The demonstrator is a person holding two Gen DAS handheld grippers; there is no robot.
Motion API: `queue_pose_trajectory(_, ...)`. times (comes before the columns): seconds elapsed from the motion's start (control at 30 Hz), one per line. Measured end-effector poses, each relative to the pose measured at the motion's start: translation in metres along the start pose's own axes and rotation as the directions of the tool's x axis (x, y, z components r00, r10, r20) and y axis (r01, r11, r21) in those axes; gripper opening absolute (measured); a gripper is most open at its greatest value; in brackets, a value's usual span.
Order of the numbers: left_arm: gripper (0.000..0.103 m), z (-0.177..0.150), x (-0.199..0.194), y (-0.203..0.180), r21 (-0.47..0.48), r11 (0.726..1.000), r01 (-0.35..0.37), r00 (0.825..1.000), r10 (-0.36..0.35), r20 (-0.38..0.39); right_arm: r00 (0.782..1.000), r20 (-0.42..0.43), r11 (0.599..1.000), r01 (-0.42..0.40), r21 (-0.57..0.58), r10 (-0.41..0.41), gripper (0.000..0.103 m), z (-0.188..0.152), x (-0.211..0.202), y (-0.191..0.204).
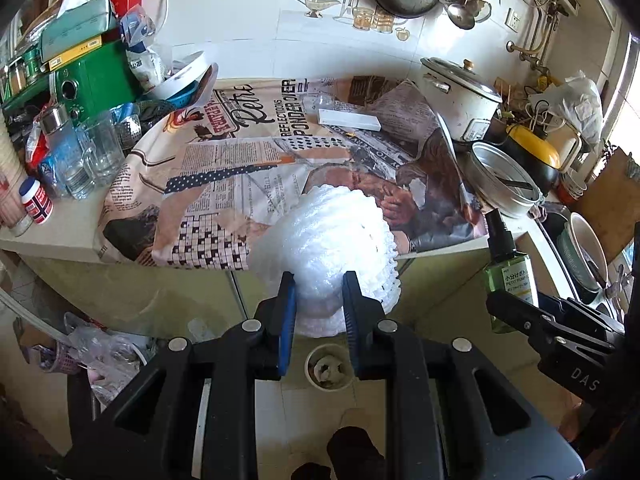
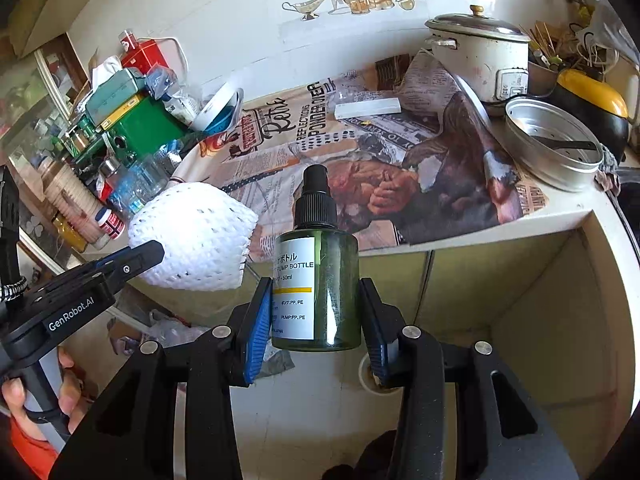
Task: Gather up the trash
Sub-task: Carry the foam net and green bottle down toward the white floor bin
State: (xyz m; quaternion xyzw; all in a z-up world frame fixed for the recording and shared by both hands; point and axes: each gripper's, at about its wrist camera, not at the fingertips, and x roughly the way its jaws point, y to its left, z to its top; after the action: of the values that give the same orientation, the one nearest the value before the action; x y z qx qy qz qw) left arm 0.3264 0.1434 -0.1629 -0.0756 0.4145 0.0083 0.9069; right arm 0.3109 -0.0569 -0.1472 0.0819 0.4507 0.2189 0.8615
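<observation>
My left gripper point(image 1: 319, 280) is shut on a white foam fruit net point(image 1: 328, 248), held in the air off the counter's front edge; the net also shows in the right wrist view point(image 2: 196, 236). My right gripper point(image 2: 314, 292) is shut on a small green pump bottle point(image 2: 320, 280) with a black cap and white label, held upright in front of the counter; the bottle shows at the right in the left wrist view point(image 1: 508, 264). A round white bin point(image 1: 329, 368) with scraps stands on the floor below both grippers.
The counter carries a newspaper-print cloth point(image 1: 260, 148) with a white flat box point(image 1: 348, 119) on it. Clutter of jars, glasses and a green box point(image 1: 96, 76) fills the left. A rice cooker point(image 1: 456, 96), a metal pot point(image 1: 504, 184) and a sink stand right.
</observation>
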Motion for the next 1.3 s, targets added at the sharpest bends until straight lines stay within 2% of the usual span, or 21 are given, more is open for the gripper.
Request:
queue_pose_trajectory(0.23,0.022,-0.039,0.020,-0.005,-0.010,1.000,0.013,0.995,-0.014,-0.099,0.996,-0.074,0.999,0.041,0.014,-0.040,0.039,-0.030,0.004,-0.006)
queue_pose_trajectory(0.53,0.022,-0.097,0.101,-0.029,-0.025,1.000,-0.017,0.967,0.010,-0.254,0.979,-0.200,0.998,0.046,0.035,-0.038,0.039,-0.071,0.052,-0.053)
queue_pose_trajectory(0.9,0.022,-0.201,0.267,-0.031,-0.156,0.984,-0.082,0.911,0.010,-0.411,0.927,-0.372,0.999,0.050,0.006,-0.044,0.039,-0.141,0.176,-0.136)
queue_pose_trajectory(1.07,0.022,-0.245,0.338,-0.021,-0.179,0.980,-0.088,0.887,-0.004,-0.462,0.903,-0.427,0.999,0.045,-0.003,-0.042,0.039,-0.177,0.240,-0.161)
queue_pose_trajectory(1.17,0.022,-0.266,0.376,-0.011,-0.170,0.980,-0.102,0.878,0.008,-0.478,0.893,-0.448,0.999,0.039,-0.008,-0.038,0.039,-0.197,0.277,-0.171)
queue_pose_trajectory(1.3,0.022,-0.288,0.419,0.002,-0.169,0.979,-0.117,0.876,0.022,-0.483,0.885,-0.463,0.999,0.040,-0.016,-0.043,0.039,-0.217,0.322,-0.177)
